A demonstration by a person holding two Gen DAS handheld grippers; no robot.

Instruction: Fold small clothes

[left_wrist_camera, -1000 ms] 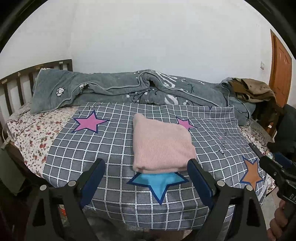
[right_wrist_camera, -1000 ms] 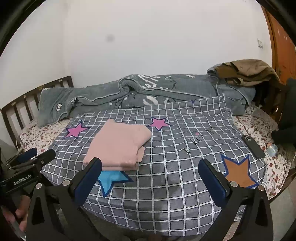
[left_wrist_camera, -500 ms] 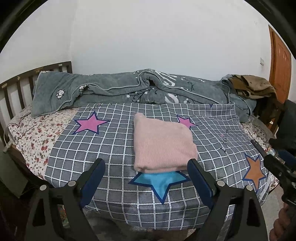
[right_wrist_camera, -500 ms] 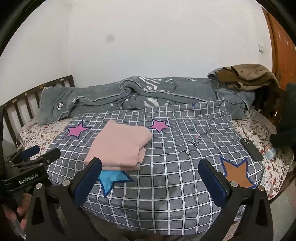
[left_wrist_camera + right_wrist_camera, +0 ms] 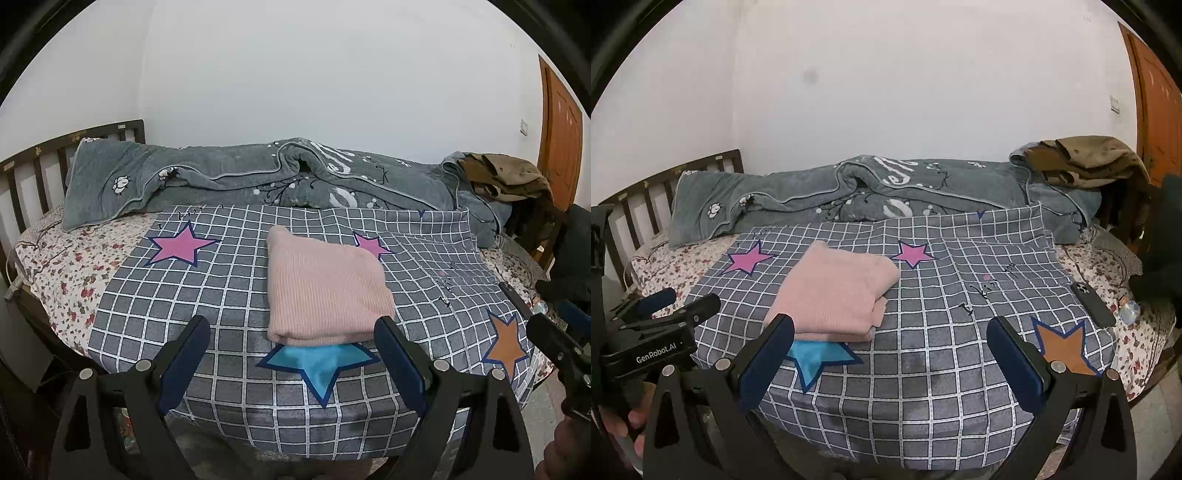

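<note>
Sweater (image 5: 325,291) on bed (image 5: 66,266): soft, light, floppy; pinch near folded edge. Both my fingers (image 5: 397,354) wide open, empty.

grey blanket (image 5: 236,177) by wall | brown clothes (image 5: 1086,158) on its end | phone (image 5: 1093,304) on checked sheet (image 5: 942,369)

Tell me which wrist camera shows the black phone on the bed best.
The right wrist view: the phone lies whole and unobstructed on the floral sheet, just off the checked blanket. In the left wrist view, the phone is a thin sliver at the frame's right, with the right gripper beside it.
</note>
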